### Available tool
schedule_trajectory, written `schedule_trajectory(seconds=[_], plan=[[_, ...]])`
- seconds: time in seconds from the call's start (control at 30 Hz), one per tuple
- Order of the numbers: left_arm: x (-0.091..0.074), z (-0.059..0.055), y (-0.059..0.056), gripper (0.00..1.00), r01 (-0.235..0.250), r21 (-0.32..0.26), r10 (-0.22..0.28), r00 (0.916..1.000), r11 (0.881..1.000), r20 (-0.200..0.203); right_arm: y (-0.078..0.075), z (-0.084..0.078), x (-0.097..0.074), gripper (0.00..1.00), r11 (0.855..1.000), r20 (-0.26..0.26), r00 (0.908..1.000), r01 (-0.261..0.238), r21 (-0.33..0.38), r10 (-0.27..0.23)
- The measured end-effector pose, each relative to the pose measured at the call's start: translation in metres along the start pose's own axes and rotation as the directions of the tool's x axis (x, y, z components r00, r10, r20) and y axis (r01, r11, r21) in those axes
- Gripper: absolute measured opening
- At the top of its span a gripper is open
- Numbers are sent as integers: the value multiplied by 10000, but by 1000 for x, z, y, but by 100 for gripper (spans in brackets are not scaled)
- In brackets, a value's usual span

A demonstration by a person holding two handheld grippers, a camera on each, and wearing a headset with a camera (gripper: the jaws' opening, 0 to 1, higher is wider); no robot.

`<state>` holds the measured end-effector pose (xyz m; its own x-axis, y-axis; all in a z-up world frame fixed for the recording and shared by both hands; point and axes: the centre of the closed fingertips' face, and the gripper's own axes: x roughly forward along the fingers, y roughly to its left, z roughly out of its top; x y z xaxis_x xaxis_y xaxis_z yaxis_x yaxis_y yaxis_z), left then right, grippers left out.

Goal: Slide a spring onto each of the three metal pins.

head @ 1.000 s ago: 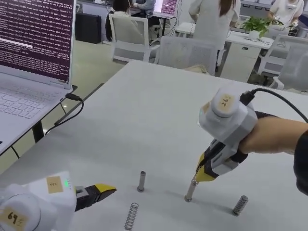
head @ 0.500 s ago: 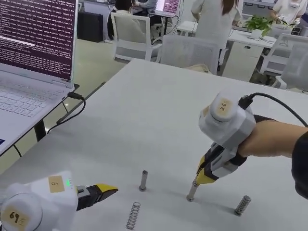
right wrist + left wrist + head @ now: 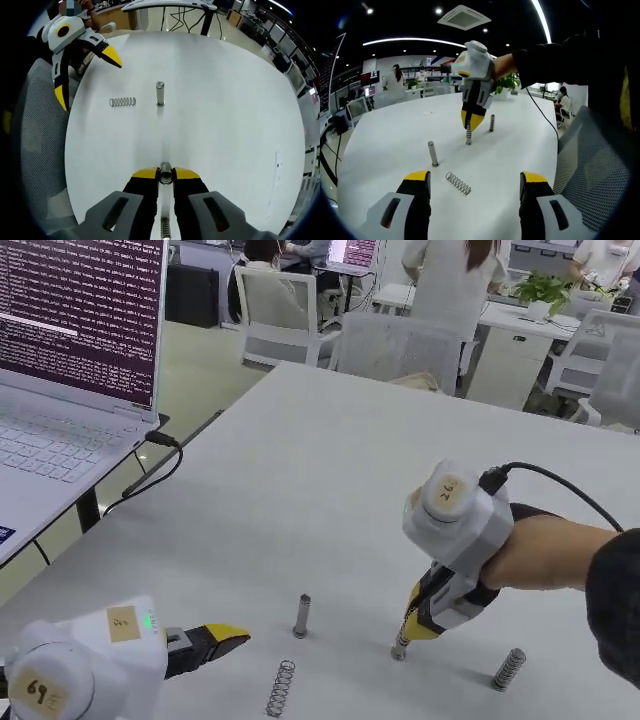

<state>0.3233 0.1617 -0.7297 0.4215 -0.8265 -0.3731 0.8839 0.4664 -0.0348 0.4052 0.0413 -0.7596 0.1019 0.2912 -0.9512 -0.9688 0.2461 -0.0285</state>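
Okay, you're on pin two. Your right claw [image 3: 418, 624] is clamped on a spring [image 3: 468, 134] that sits over the middle pin [image 3: 400, 648], low centre-right in the head view. The left gripper view shows coils on the pin's upper part and bare metal below, so I judge it only part-way down.

At lower right of the head view, the sleeved pin [image 3: 508, 668] looks fully covered by its own spring. That leaves the bare pin [image 3: 302, 615], upright at lower centre, and the loose spring [image 3: 283, 687], lying flat on the worktop [image 3: 330, 470] just below it. Your left claw [image 3: 228, 638] hangs at lower left near that loose spring, jaws wide apart and gripping nothing.

Next: seat the held spring and release. Then take the loose one end-on and line it up with the bare pin's axis. The pin looks free-standing, so a sideways knock could tip it.

Room: plenty of bare worktop above the pins. The worktop edge runs close by the left claw, with the laptop [image 3: 60, 360] beyond it at upper left.
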Motion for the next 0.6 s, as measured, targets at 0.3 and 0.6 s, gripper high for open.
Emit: schedule_trajectory(seconds=[0.3, 0.6], plan=[[0, 0, 0, 68, 16, 27, -16, 10000, 10000, -38, 0, -4, 10, 8, 9999, -71, 9999, -86, 102, 87], [0, 1, -1, 67, 49, 59, -49, 10000, 10000, -60, 0, -6, 15, 8, 9999, -110, 9999, -77, 122, 78]])
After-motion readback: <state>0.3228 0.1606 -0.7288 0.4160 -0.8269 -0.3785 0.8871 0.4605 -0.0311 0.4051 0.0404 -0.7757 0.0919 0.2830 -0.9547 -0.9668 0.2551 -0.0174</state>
